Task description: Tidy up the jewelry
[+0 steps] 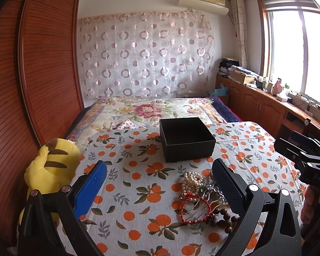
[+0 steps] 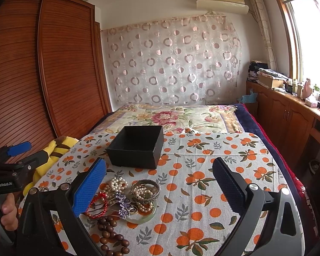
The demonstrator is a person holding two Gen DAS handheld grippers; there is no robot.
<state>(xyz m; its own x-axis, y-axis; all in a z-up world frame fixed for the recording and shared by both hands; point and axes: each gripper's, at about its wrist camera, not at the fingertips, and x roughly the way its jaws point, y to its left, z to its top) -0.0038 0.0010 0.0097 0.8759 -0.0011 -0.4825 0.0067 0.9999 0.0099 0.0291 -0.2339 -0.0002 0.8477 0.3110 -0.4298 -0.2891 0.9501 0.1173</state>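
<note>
orange-print cloth (image 2: pixel 202 149), square matte black box (image 2: pixel 136 147) (open), tangled beaded jewelry (image 2: pixel 125 200)

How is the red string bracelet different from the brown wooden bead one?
The red string bracelet is a thin cord loop with only a few small beads; the wooden bead bracelet is all chunky dark brown beads. The red one lies farther into the pile, toward the black box; the wooden one lies nearest the cameras. Both rest in one jewelry pile on the orange-print cloth, and no hand-held gripper touches them.
</note>
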